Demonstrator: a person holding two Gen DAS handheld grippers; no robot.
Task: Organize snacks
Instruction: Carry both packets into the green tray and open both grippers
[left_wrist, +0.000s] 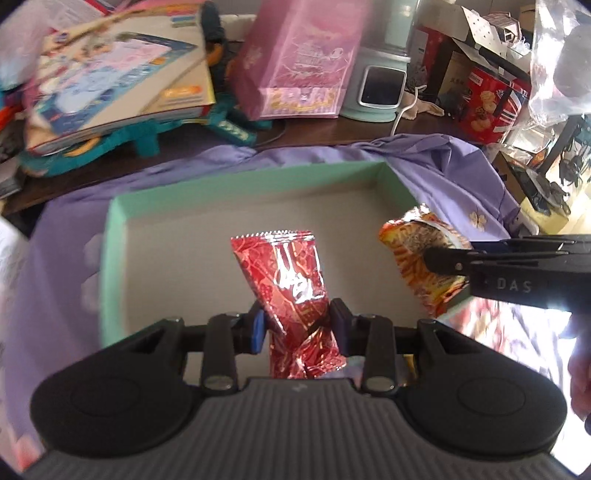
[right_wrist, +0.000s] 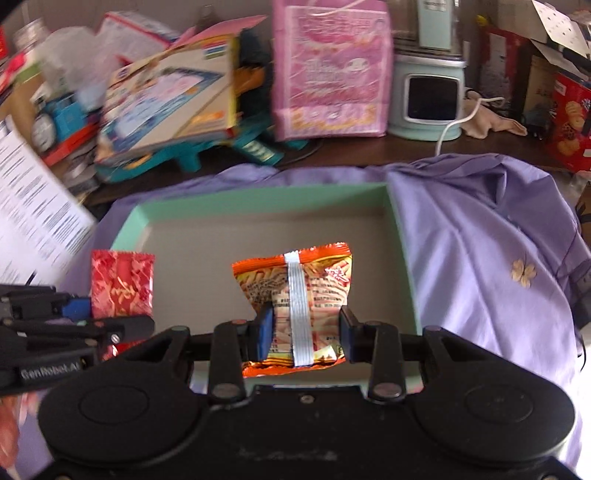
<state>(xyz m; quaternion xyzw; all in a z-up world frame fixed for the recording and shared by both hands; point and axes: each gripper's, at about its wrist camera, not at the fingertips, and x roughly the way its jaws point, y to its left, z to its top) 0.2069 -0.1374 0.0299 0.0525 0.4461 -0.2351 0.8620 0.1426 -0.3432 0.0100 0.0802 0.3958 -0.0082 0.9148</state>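
My left tongs (left_wrist: 297, 326) are clamped on a red foil snack packet (left_wrist: 291, 284), pinched near its lower end so the crimped top edge stands up toward twelve o'clock. My right tongs (right_wrist: 306, 330) are clamped on an orange snack packet (right_wrist: 299, 295), its back seam facing the camera and running straight up between the pads.

Both packets hang over the mint-green tray (right_wrist: 255, 197), a shallow open box with a pale grey floor. In the left wrist view the orange packet (left_wrist: 421, 258) sits at about three o'clock from the red one, above the tray's right-hand wall (left_wrist: 397, 184). In the right wrist view the red packet (right_wrist: 122, 284) is at nine o'clock, above the tray's left edge. The visible tray floor holds nothing; neither packet touches it that I can see.

The tray rests on a lilac cloth (right_wrist: 480, 240) with a small flower motif, spread over the worktop. At twelve o'clock beyond the tray stand a pink gift bag (right_wrist: 328, 70) and a pale green appliance (right_wrist: 428, 96); toy boxes are heaped at ten o'clock.
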